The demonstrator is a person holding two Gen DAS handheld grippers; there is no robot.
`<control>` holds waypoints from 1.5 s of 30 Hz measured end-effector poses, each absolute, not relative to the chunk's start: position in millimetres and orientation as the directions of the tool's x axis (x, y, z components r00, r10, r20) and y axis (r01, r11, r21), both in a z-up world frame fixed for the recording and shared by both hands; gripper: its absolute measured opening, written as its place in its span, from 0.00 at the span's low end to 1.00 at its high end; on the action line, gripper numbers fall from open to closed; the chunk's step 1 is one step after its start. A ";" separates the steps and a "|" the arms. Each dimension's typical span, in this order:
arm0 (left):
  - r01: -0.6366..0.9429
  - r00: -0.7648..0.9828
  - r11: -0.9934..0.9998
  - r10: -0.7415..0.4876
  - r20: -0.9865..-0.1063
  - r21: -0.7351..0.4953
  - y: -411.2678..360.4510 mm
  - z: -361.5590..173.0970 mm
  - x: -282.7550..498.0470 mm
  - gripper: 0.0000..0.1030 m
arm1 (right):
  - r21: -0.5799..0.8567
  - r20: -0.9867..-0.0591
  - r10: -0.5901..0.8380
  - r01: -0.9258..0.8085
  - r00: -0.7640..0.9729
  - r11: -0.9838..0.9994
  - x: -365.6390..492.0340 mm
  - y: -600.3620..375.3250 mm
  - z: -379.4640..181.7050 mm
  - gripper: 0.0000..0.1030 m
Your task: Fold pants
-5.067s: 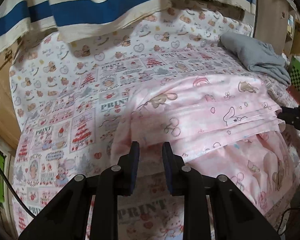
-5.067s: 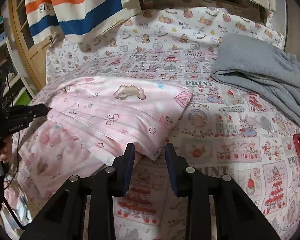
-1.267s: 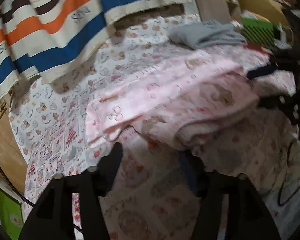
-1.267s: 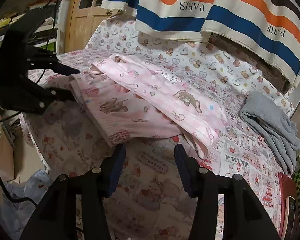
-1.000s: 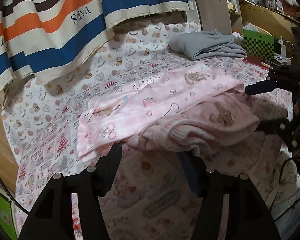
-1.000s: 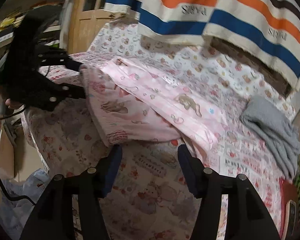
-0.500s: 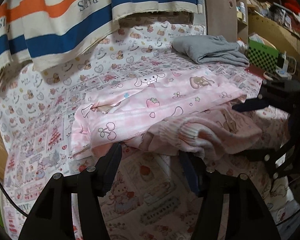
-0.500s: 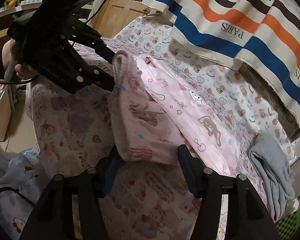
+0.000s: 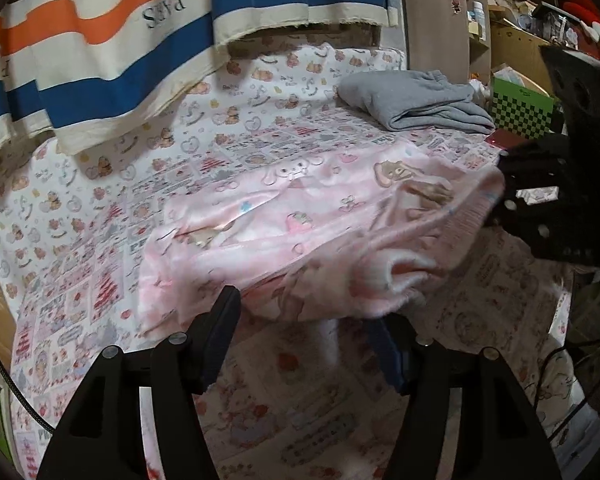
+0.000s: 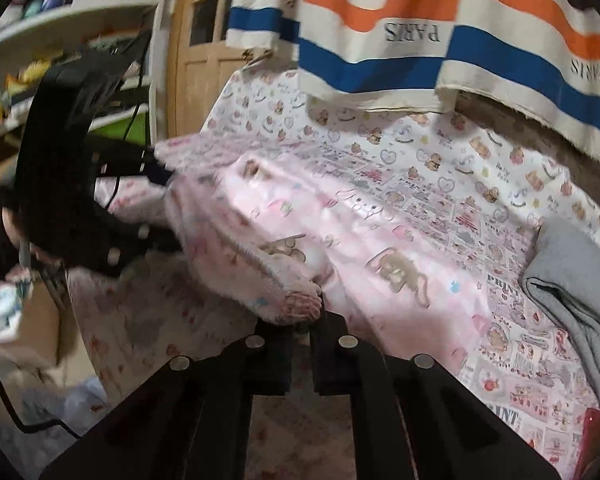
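Pink cartoon-print pants (image 9: 308,220) lie half folded on a patterned bed sheet (image 9: 100,200). In the left wrist view my left gripper (image 9: 306,324) is open, its jaws wide apart around the near waistband edge, with pink cloth between them. In the right wrist view my right gripper (image 10: 302,326) is shut on the ribbed waistband corner of the pants (image 10: 296,304) and holds it a little above the bed. The left gripper (image 10: 160,208) shows there at the far waistband end, open around the cloth. The right gripper's black body (image 9: 548,200) is at the right edge of the left view.
A folded grey garment (image 9: 416,100) lies at the back right of the bed and shows in the right wrist view (image 10: 576,288). A striped cloth (image 9: 140,32) hangs behind the bed. A green checked box (image 9: 520,108), shelves and a wooden door (image 10: 204,56) surround the bed.
My right gripper has closed on the waistband corner and lifted it. The left gripper has moved in to the waistband's other end, still open. The waistband now lies further over the legs.
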State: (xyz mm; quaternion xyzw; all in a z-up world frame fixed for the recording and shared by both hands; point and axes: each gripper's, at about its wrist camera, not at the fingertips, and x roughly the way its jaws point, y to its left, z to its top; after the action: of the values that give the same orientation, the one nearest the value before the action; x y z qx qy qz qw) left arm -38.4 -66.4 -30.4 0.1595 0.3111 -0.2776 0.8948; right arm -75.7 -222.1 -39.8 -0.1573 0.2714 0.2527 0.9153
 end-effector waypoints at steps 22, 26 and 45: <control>0.425 0.610 0.904 -0.326 -0.722 -0.049 -90.9 -9.1 72.4 0.22 | 0.185 -0.611 0.345 -0.295 0.712 0.937 43.4 -267.3 -26.8 0.03; 0.388 0.632 0.922 -0.268 -0.727 -0.002 -89.0 -15.3 77.2 0.41 | 0.201 -0.648 0.302 -0.226 0.699 0.953 56.3 -275.8 -43.4 0.03; 0.370 0.607 0.926 -0.297 -0.737 -0.069 -101.5 -5.7 83.5 0.21 | 0.285 -0.647 0.327 -0.179 0.689 0.942 34.8 -254.9 -14.2 0.24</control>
State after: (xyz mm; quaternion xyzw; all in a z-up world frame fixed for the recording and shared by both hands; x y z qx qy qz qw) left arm 83.5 -101.5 -5.7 0.0454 0.4020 -0.1865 0.8953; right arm 34.8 -254.9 -14.2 0.1001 0.3692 0.1386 0.9135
